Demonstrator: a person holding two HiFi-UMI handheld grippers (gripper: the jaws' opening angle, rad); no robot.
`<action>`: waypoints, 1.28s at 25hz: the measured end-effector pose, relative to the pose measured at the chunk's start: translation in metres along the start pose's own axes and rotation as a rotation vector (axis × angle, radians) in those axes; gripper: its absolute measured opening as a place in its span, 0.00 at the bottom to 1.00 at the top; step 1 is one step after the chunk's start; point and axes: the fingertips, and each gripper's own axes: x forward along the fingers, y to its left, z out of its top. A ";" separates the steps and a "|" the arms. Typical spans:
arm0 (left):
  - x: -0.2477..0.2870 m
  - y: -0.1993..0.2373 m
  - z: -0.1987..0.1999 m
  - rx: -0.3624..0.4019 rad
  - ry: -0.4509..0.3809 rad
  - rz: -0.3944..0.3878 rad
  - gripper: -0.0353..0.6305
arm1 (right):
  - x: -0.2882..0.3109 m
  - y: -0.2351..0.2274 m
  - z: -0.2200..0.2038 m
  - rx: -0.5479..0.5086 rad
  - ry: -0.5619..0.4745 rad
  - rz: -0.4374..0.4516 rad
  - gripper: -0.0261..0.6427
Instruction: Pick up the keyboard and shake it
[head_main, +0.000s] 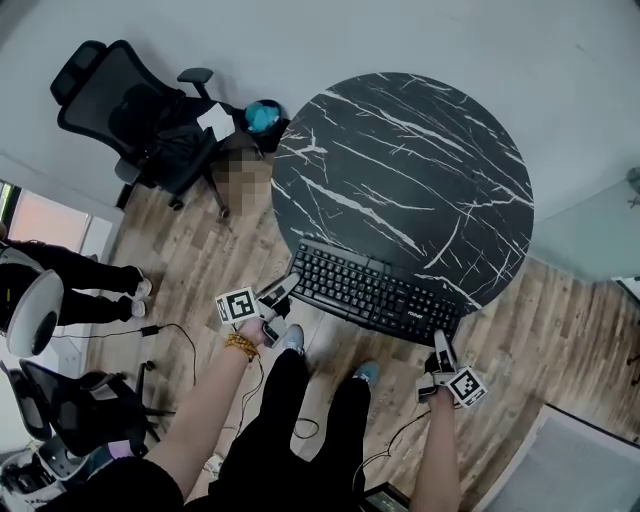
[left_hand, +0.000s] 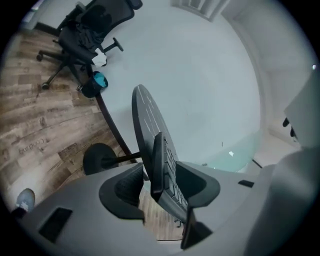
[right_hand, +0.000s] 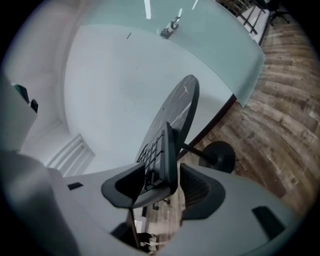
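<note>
Risk: I have only the short ends of the keyboard (head_main: 378, 290). A shallow or uneven bite would let it twist free or strike the marble table (head_main: 400, 160) once shaken.

The keyboard lies along the table's near rim and seems to overhang it partly. Its left end stands between the jaws of my left gripper (head_main: 283, 291), its right end between those of my right gripper (head_main: 441, 346). Both pairs are parted, with a gap under the keyboard, so it is not yet clamped.
</note>
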 end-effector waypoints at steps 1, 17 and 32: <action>0.000 0.001 -0.001 -0.022 -0.012 -0.009 0.37 | 0.002 0.001 -0.001 0.026 -0.011 0.019 0.38; 0.003 -0.007 -0.003 -0.240 -0.306 -0.021 0.24 | 0.006 0.011 -0.006 0.240 -0.325 -0.048 0.23; -0.012 -0.019 -0.008 -0.341 -0.363 -0.074 0.18 | -0.002 0.027 0.000 0.255 -0.370 0.009 0.18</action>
